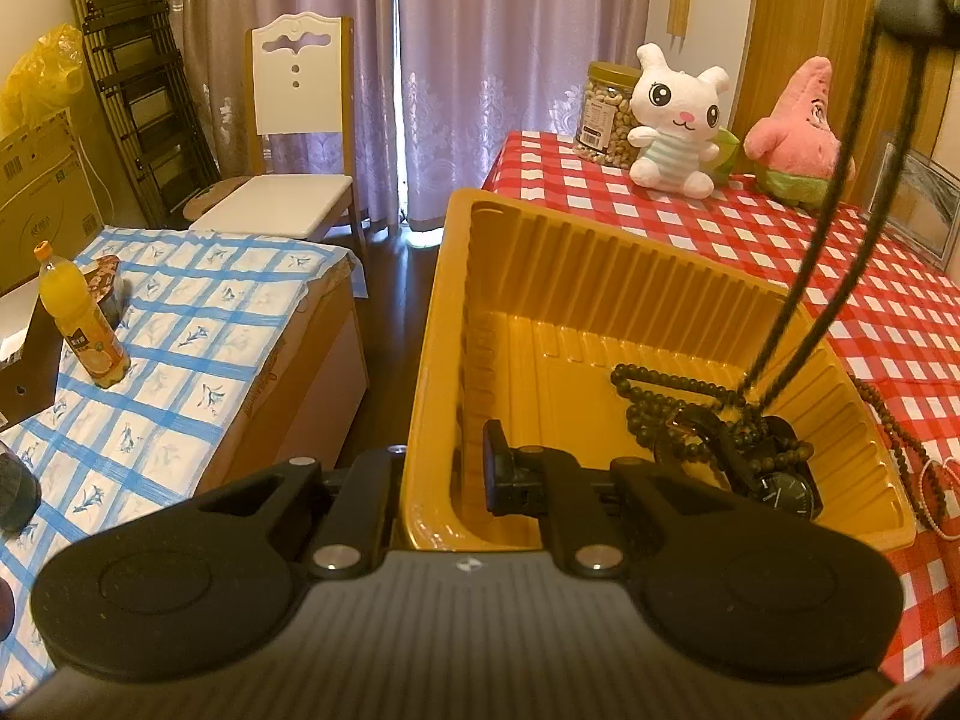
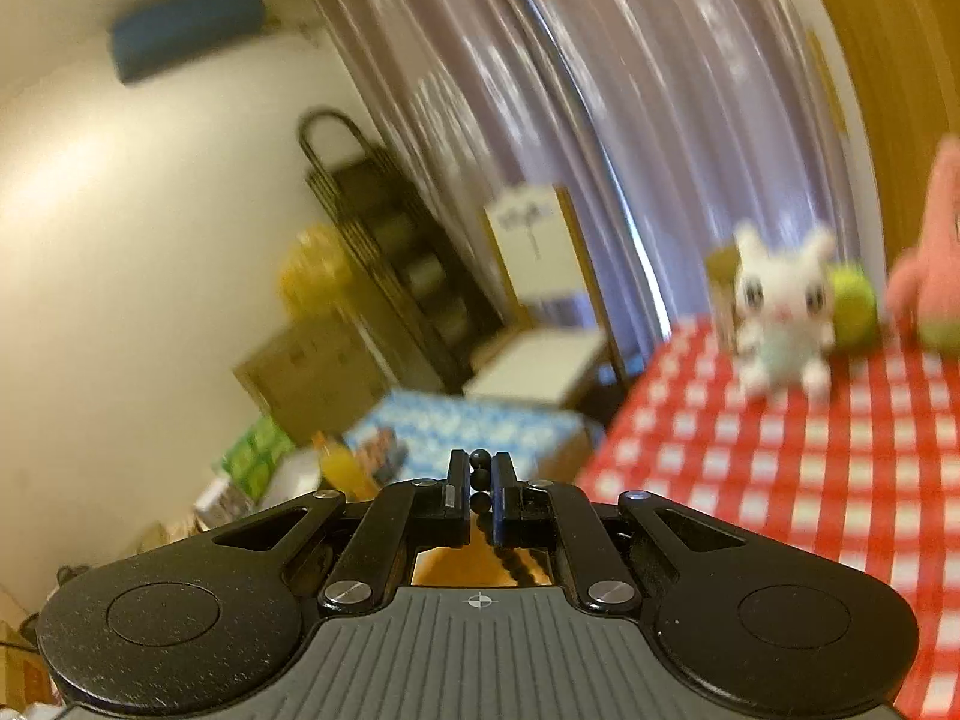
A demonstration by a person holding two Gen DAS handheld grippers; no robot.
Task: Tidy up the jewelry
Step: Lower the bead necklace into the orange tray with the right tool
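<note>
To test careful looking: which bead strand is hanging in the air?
The dark bead necklace rising from the yellow tray; the brown strand lies on the checked cloth.

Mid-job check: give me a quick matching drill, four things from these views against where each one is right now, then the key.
Things:
1. left gripper
2. black bead strand
3. wristwatch
4. white bunny plush

Places or states:
A. lying in the bottom of the yellow tray
B. pinched between the right gripper fingers
C. sitting on the red checked tablecloth, beyond the tray
D. clamped on the tray's near wall, one finger inside, one outside

Pairs: 1-D, 2-B, 3-A, 4-C
</note>
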